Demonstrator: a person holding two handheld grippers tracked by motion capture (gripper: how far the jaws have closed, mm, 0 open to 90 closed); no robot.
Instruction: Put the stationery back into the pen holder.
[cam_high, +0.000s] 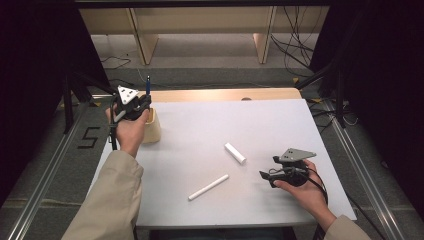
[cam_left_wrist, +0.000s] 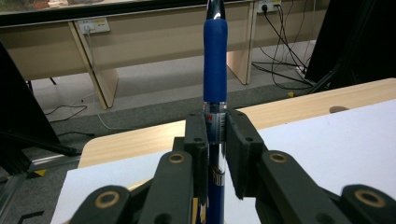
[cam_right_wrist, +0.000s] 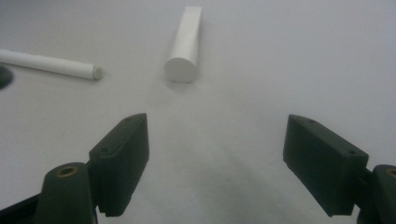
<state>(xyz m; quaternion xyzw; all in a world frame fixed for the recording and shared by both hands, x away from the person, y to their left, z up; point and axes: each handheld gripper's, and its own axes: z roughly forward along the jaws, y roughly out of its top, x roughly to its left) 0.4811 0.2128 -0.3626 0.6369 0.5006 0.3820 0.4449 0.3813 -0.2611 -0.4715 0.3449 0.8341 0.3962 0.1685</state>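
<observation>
Blue rubber-sleeved pen (cam_left_wrist: 215, 70) stands pinched by left gripper (cam_left_wrist: 215, 135).

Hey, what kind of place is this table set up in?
Probably a lab or recording room rather than a home: a white-topped work table sits inside dark metal frame rails, loose black cables trail over the grey floor, and wall power sockets line the back.
</observation>
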